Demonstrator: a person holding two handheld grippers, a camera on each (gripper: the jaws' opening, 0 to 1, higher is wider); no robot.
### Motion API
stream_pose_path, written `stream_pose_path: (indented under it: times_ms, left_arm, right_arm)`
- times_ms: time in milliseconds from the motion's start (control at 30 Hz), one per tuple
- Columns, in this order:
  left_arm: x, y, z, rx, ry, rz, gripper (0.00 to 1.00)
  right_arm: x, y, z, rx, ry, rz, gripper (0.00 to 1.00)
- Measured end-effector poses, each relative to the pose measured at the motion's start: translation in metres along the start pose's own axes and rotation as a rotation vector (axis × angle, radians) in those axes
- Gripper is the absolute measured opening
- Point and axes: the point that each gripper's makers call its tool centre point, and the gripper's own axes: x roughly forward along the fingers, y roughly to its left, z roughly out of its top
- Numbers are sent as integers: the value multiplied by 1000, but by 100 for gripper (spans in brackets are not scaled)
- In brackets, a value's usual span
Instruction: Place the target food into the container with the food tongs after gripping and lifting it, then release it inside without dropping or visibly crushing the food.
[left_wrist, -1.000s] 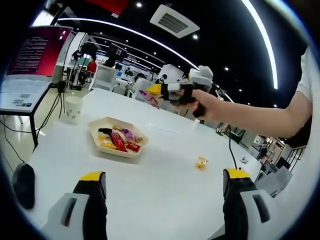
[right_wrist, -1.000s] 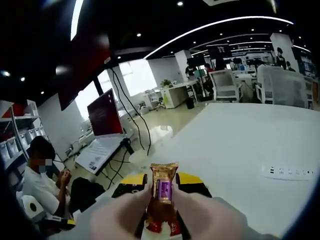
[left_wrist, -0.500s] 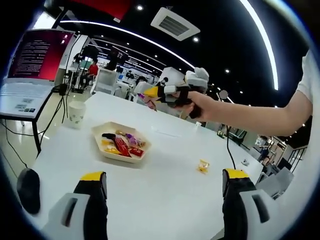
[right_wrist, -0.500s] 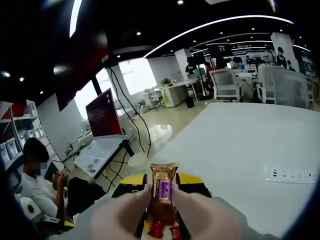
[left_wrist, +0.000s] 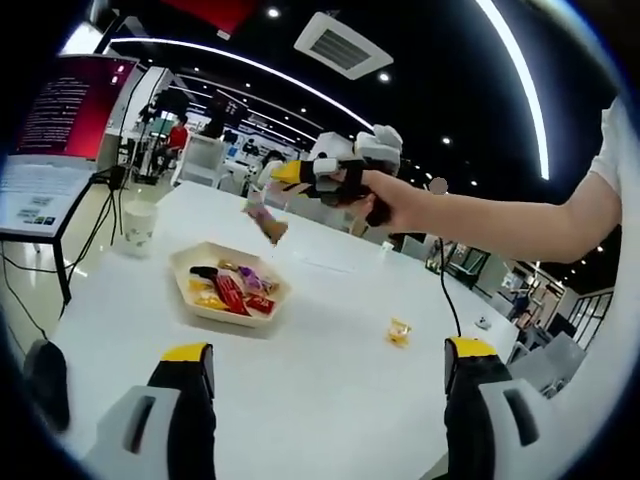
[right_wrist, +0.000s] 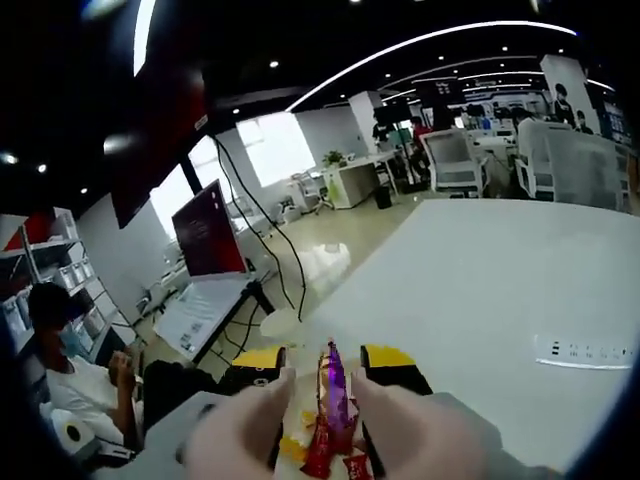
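Snack over the tray

Right gripper (right_wrist: 330, 362) hangs above the tray (left_wrist: 184, 276), jaws parted around a candy wrapper (right_wrist: 331, 395). Left gripper (left_wrist: 330, 362), near, stands spread, grasping nothing.

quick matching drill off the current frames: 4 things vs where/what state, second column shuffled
Things:
1. wrapped snack
2. tray
3. paper cup
4. small yellow candy

Places or states:
A. lying loose on the white table, to the right of the tray
B. standing on the table to the left of the tray
C. in the air above the tray, just below the right gripper
D. resting on the table with several wrapped sweets in it

Pairs: 1-C, 2-D, 3-B, 4-A
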Motion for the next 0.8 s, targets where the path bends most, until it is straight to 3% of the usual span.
stream_pose_path:
  times_ms: [167,267,600,700,800]
  left_arm:
    - [-1,0,-2,-10,0,2,97]
    - [-1,-2,-3,-17,0,-2,97]
    - [-2,0,-2,-18,-10,-5,97]
    - [4,0,-8,-38,2,-12,97]
    - [6,-3,-9,-38,10,-24,97]
  right_arm:
    - [-3,12,-3,63,1,46,30]
    - [-7,12,-2,36,-8,34,30]
    - [-22,10,3,73,-38,26,30]
    - [-23,10,10,108,-62,22,30]
    - [-27,14,16,82,-73,21,30]
